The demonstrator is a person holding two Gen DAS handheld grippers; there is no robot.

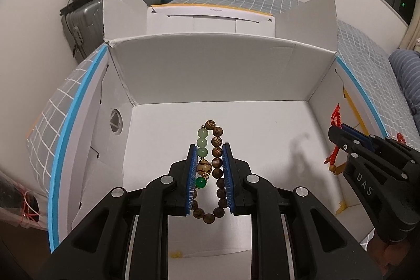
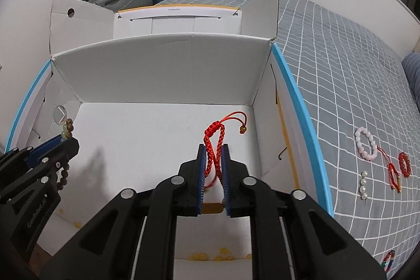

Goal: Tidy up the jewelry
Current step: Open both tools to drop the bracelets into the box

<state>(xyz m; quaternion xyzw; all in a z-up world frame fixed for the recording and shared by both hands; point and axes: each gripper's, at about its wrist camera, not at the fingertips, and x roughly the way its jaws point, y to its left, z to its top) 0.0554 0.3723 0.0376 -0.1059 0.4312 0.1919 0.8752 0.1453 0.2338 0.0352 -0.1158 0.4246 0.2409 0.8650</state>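
We see our left claw (image 1: pixel 209 156) clamped on the wooden bead bracelet (image 1: pixel 216 169), held over the middle of the white box (image 1: pixel 199 75). Our right claw (image 2: pixel 212 156) pinches the red braided bracelet (image 2: pixel 214 148) near the box's right wall. More bracelets (image 2: pixel 367 146) lie on the bed (image 2: pixel 341 70).

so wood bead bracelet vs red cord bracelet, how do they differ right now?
The wood bead bracelet is rigid round beads, brown with green ones; the red cord bracelet is braided string with loose tails ending in a small bead. The first sits in the left gripper, the second in the right gripper. Shared: both are pinched between shut pads and held over the white box.
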